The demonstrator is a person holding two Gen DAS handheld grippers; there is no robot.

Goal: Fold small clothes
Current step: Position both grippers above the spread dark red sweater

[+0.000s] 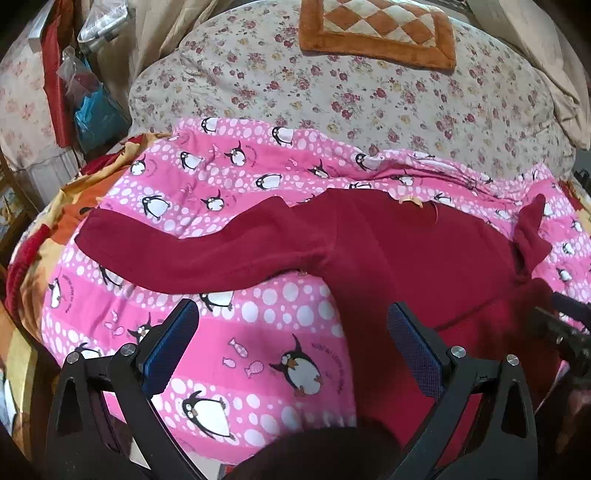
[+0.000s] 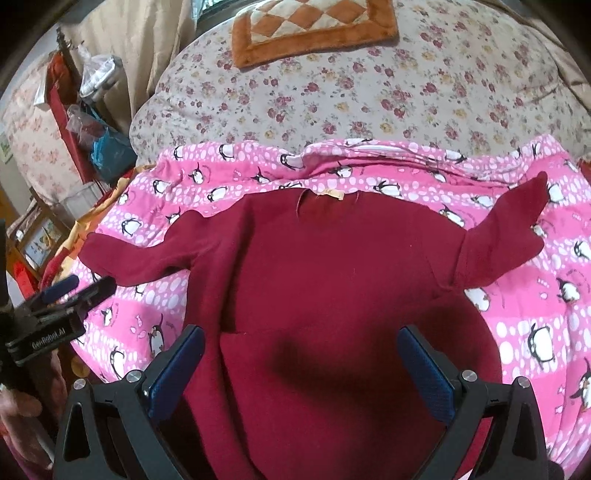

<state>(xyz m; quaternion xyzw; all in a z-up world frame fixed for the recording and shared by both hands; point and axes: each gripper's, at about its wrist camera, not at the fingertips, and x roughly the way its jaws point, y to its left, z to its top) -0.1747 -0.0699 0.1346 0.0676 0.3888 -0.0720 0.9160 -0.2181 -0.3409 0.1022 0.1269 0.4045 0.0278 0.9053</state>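
A small dark red long-sleeved top (image 2: 325, 280) lies flat, collar away from me, on a pink penguin-print blanket (image 2: 535, 325). Its left sleeve (image 1: 184, 247) stretches out to the left and its right sleeve (image 2: 506, 232) points up to the right. My left gripper (image 1: 291, 325) is open and empty, hovering over the blanket beside the top's (image 1: 424, 266) left side. My right gripper (image 2: 301, 350) is open and empty above the top's lower body. The left gripper also shows at the left edge of the right wrist view (image 2: 79, 290).
A floral quilt (image 1: 332, 92) covers the bed behind the blanket (image 1: 258, 350), with an orange checkered cushion (image 1: 376, 29) on it. Bags and clutter (image 1: 88, 107) stand off the bed's left side. An orange and red cover (image 1: 40, 251) shows at the blanket's left edge.
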